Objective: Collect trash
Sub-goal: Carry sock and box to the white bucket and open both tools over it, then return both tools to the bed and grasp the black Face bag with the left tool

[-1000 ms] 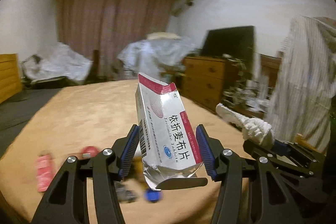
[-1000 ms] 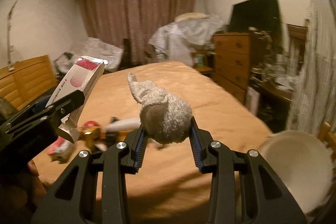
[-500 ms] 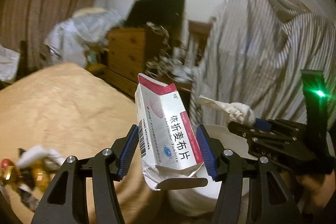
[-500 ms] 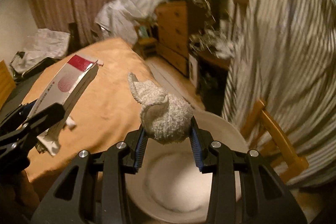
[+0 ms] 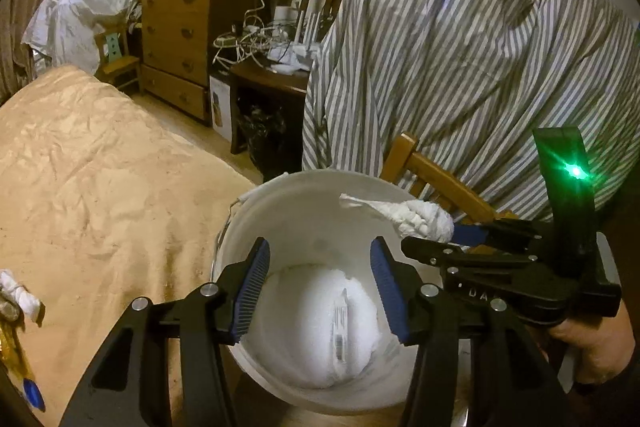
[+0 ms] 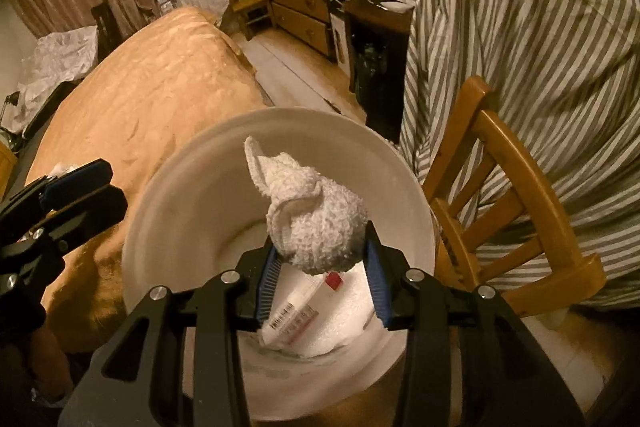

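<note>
Left wrist: tan bedspread (image 5: 92, 179) beside white bucket (image 5: 288, 211), cluttered bedroom.

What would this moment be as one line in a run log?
left gripper: open, above white bucket | medicine box: in bucket | right gripper: shut on tissue wad, over bucket

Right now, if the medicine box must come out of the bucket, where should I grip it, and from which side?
From straight above, I think: the walls of the bucket block every side approach. The medicine box lies lengthwise on the bottom, so close the open left gripper across its narrow width, near the middle. The right gripper holds a white wad.
</note>
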`<move>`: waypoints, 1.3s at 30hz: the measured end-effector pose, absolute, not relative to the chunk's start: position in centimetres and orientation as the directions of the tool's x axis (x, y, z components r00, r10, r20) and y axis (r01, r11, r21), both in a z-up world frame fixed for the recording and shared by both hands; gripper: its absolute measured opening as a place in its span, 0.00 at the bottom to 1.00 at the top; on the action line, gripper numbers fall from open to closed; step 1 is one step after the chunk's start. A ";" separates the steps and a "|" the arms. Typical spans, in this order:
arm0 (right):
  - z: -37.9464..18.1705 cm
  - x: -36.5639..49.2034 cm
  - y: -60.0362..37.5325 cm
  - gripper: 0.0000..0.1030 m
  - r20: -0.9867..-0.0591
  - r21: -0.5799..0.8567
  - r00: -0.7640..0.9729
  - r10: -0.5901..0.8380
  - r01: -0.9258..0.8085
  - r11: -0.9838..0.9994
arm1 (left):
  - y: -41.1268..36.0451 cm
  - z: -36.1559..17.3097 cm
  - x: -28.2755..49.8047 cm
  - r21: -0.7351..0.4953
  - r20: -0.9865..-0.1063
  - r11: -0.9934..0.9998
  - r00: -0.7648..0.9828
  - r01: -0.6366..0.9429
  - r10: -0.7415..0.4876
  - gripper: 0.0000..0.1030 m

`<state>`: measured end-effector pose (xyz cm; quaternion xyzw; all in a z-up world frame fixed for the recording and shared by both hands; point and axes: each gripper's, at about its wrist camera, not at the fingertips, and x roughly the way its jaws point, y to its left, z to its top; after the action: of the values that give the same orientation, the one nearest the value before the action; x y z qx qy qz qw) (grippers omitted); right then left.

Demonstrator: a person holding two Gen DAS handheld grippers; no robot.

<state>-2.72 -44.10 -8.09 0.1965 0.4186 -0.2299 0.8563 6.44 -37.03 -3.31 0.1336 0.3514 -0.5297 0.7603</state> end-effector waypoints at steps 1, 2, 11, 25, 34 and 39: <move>-8.0 -2.6 -44.3 0.60 -0.805 0.157 0.550 -0.222 0.558 0.815 | -37.3 -3.5 6.6 -0.167 -0.676 0.406 0.195 0.898 -0.710 0.53; -7.9 -2.8 -44.4 0.70 -0.799 0.169 0.560 -0.219 0.559 0.811 | -37.2 -3.4 6.8 -0.163 -0.673 0.410 0.203 0.897 -0.711 0.59; -4.8 -4.9 -44.1 0.71 -0.707 0.159 0.627 -0.326 0.590 0.791 | -32.3 -1.4 9.5 -0.141 -0.629 0.487 0.302 0.862 -0.716 0.75; -1.8 -2.2 -26.9 0.76 -0.436 0.125 0.875 -0.211 0.292 0.948 | -16.5 -1.4 12.2 -0.100 -0.597 0.650 0.477 0.754 -0.645 0.80; -5.7 4.9 -18.7 0.76 -0.541 0.200 0.837 0.081 0.035 0.979 | 2.2 -7.9 18.3 -0.056 -0.665 0.878 0.638 0.475 -0.387 0.84; -7.5 7.0 -15.4 0.76 -0.606 0.198 0.780 0.153 -0.037 0.979 | 10.7 -12.0 23.6 -0.123 -0.734 0.931 0.600 0.345 -0.319 0.86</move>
<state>7.02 -15.36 -7.46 0.0880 0.3275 0.0506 0.9394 23.59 10.71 -12.03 0.0160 0.4071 -0.1857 0.8942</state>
